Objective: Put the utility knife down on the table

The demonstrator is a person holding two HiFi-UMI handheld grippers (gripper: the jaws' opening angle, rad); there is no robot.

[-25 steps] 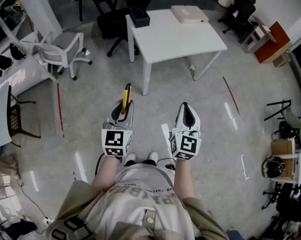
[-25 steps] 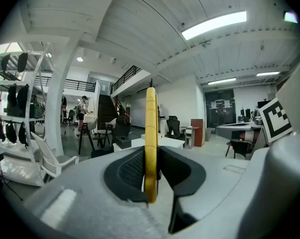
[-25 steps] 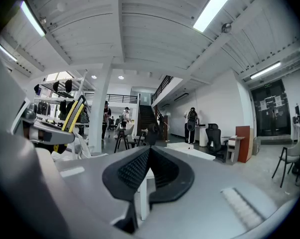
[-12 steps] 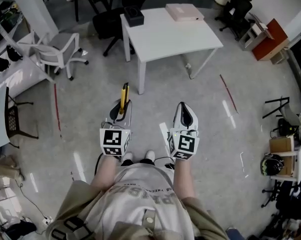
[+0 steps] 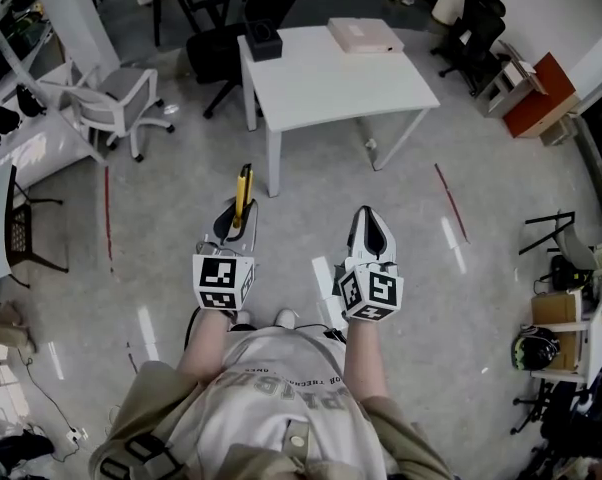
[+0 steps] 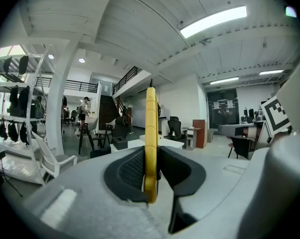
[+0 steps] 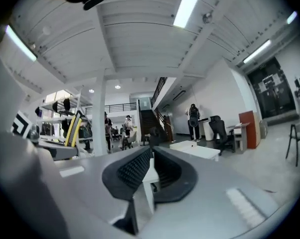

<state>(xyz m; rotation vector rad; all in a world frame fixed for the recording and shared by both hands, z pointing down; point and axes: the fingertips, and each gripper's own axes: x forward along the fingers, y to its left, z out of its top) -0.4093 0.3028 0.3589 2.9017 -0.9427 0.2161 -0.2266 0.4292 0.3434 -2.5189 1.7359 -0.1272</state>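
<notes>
Left gripper (image 5: 235,226) pinches the yellow utility knife (image 5: 243,186) near one end; the knife seems light, stiff and rather smooth, best held at the handle.

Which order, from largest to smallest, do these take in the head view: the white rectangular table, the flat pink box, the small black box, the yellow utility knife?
1. white rectangular table
2. flat pink box
3. small black box and yellow utility knife: unsure, because the thin knife is nearer the camera.
</notes>
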